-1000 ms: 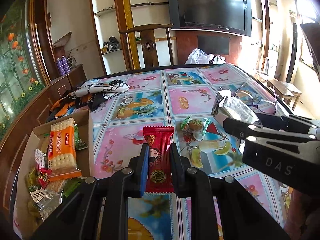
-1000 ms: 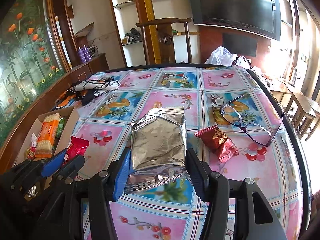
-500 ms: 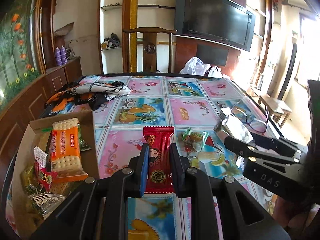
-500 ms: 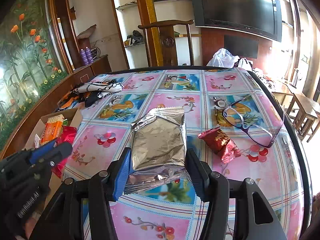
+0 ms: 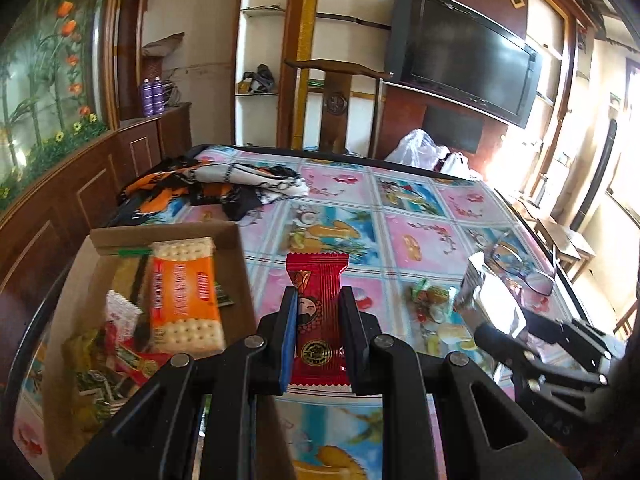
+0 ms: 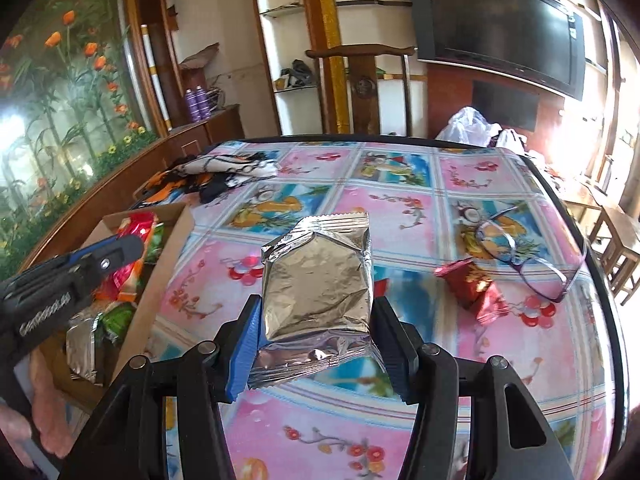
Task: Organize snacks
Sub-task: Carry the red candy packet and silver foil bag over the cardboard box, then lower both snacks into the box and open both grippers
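two wrist views over a table (image 6: pixel 500 432) covered in a pink and blue fruit-patterned cloth are shown. the left gripper (image 5: pixel 318 334) is seen clamped narrowly on a red snack packet (image 5: pixel 318 300), which is held upright between its pads, lifted above the cloth just to the right of a cardboard box (image 5: pixel 244 280). the box sits at the table's left edge and is already filled with snacks: an orange cracker pack (image 5: pixel 184 296) lies on top, with small red, white and green wrappers beside and below it. in the right wrist view the same gripper is seen from the side over the box, the red packet glinting beneath it.

the right gripper (image 6: pixel 316 340) is held at a middling width, closed on a silver foil packet (image 6: pixel 318 280) that stands upright between its pads, above the middle of the table. to its right a crumpled red wrapper (image 6: pixel 474 290) lies on the cloth, and a pair of glasses (image 6: pixel 524 248) rests just beyond it. a small green-wrapped sweet (image 5: pixel 430 298) is seen on the cloth between the two grippers. a patterned heap of fabric (image 5: pixel 224 186) lies at the far left of the table. a wooden chair (image 6: pixel 362 84) and a wall-mounted television (image 6: pixel 500 24) are visible behind.
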